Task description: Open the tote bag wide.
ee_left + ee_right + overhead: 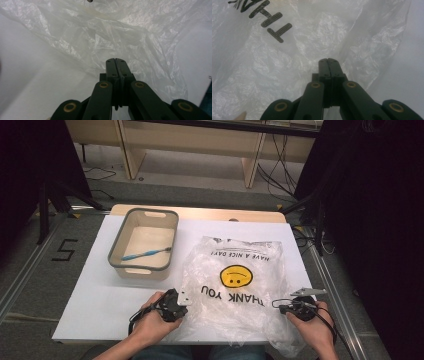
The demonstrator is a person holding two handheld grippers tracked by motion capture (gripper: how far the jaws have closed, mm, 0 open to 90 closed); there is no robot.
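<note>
A clear plastic bag (235, 255) with a yellow smiley and "THANK YOU" print lies crumpled on the white table top (95, 290). My left gripper (184, 299) sits at the bag's near left edge. In the left gripper view its jaws (116, 60) are pressed together, with the bag's film (100, 37) gathered at the tips. My right gripper (276, 306) is at the bag's near right edge. In the right gripper view it (328, 60) is likewise shut, with a fold of the bag (299, 50) running from the tips.
A grey-rimmed beige bin (119, 247) stands at the back left of the table with a blue toothbrush (145, 254) lying in it. The table's front edge runs just under both hands. Wooden furniture and cables are on the floor beyond.
</note>
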